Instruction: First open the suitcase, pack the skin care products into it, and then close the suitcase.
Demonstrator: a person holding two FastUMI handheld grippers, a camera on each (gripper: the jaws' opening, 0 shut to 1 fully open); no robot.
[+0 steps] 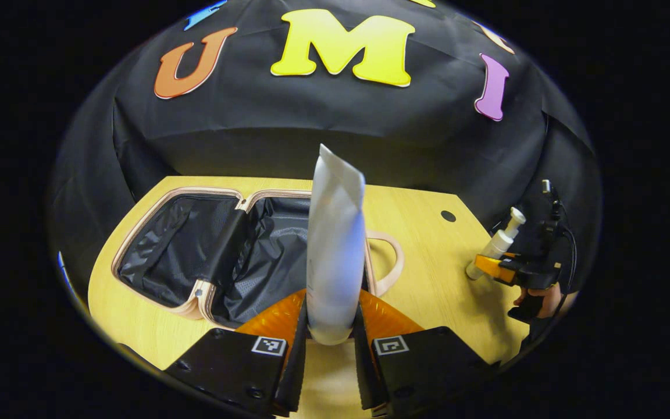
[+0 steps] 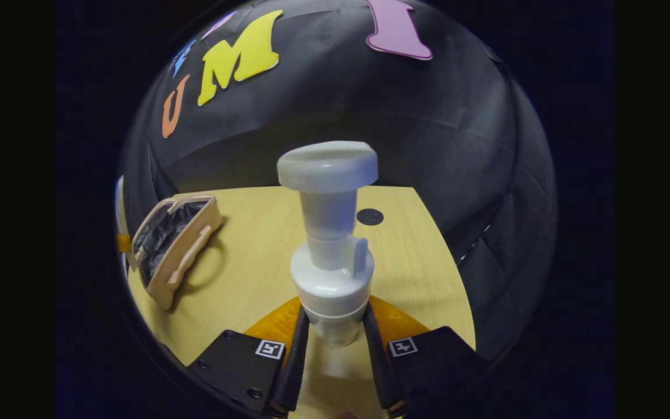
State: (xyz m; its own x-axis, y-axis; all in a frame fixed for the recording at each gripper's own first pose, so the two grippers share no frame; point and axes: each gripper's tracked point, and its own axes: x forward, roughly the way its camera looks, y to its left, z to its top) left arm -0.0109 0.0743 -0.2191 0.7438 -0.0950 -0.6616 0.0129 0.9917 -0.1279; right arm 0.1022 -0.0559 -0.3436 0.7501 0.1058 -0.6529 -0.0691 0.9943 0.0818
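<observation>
Suitcase (image 1: 218,250) lies open and flat on the wooden table (image 1: 428,279), its dark-lined halves bare, as the packing step appears to be under way. The left gripper (image 1: 330,334) clamps a pale tube (image 1: 335,244) upright just in front of the case's near half, while the right gripper (image 2: 335,337), seen in the right gripper view, grips a white pump bottle (image 2: 330,233) by its body, well off to the case's handle side. Next, by the look of it, the tube must be carried over the rim, lowered into the lining and released, with the bottle to follow.
</observation>
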